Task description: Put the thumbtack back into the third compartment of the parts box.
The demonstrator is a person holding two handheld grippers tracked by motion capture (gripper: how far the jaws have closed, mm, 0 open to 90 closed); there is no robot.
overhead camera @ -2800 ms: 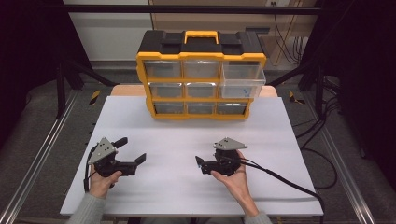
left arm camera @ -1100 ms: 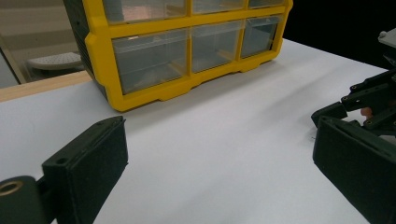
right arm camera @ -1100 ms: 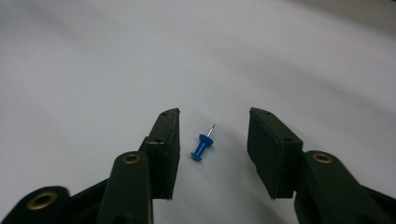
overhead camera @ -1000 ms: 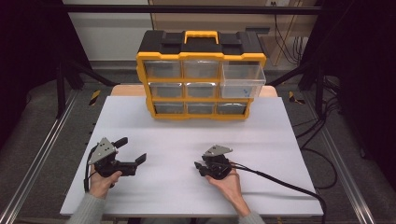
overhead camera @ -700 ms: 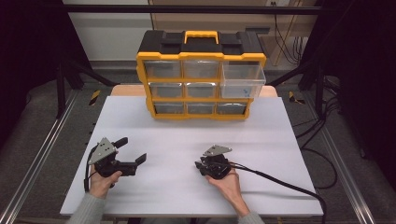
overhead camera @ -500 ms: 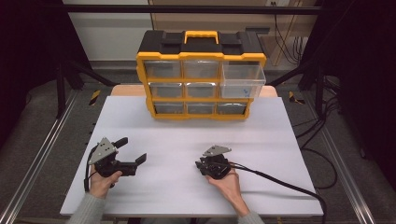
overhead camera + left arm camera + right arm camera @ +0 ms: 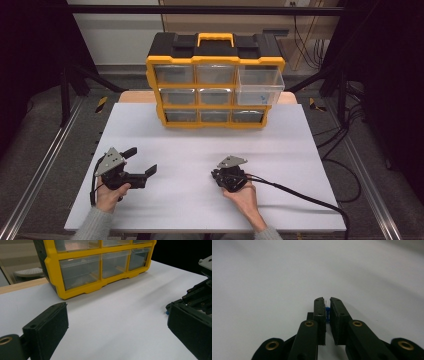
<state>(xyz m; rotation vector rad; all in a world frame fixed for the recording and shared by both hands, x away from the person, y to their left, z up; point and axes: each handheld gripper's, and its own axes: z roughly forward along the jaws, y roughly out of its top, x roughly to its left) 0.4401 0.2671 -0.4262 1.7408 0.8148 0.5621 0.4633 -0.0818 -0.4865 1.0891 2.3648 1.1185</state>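
My right gripper (image 7: 326, 302) points down at the white table (image 7: 200, 145). Its jaws have just been closing and now pinch a small blue part (image 7: 327, 310) that peeks out between the pads. In the high view the right gripper (image 7: 216, 176) sits at front centre, held by a hand. The left gripper view shows the same blue part (image 7: 166, 312) at that gripper's tip. My left gripper (image 7: 142, 161) rests at the front left, open and empty, its wide-apart jaws aimed toward the right gripper (image 7: 200, 293).
A yellow and black drawer organizer (image 7: 215, 47) stands at the table's far edge, with its top right clear drawer (image 7: 260, 85) pulled out. A black cable (image 7: 300, 192) trails from the right gripper to the table's front right corner.
Since the earliest frame the right gripper has tipped nose-down onto the table. Over the last second both hands have stayed where they were.
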